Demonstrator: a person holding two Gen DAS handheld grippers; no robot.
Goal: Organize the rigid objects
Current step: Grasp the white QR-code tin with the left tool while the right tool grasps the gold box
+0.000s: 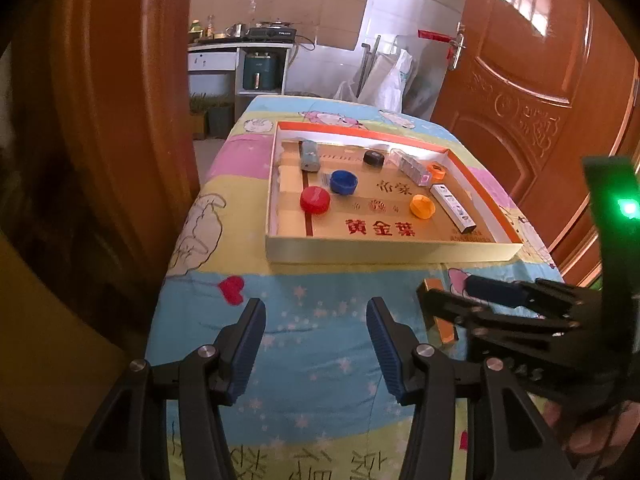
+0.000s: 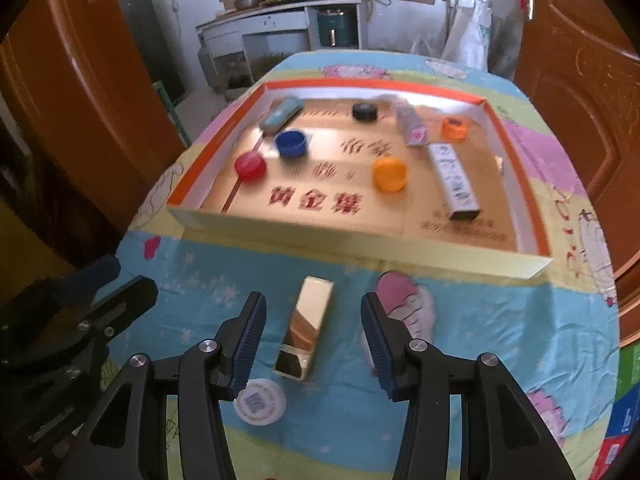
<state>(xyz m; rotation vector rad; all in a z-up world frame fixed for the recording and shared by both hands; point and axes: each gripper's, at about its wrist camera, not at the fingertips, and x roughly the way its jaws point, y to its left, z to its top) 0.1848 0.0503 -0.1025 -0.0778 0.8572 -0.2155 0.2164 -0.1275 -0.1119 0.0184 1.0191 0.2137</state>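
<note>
Tray (image 2: 224, 220) holds 5 caps, 3 boxes; 1 gold box (image 2: 306, 328) outside

Shallow cardboard tray (image 2: 360, 256) on cloth-covered table (image 2: 500, 340), far half. In tray: two bottle caps (image 2: 250, 166) at left, handheld device (possibly remote) (image 2: 280, 115) behind them; third cap (image 2: 389, 175) right of centre; long box (image 2: 454, 182) along right wall. Before tray: small oblong box (image 2: 306, 326) on cloth, between right gripper (image 2: 314, 344) fingers, untouched; round lid (image 2: 260, 402) just nearer, left.
</note>
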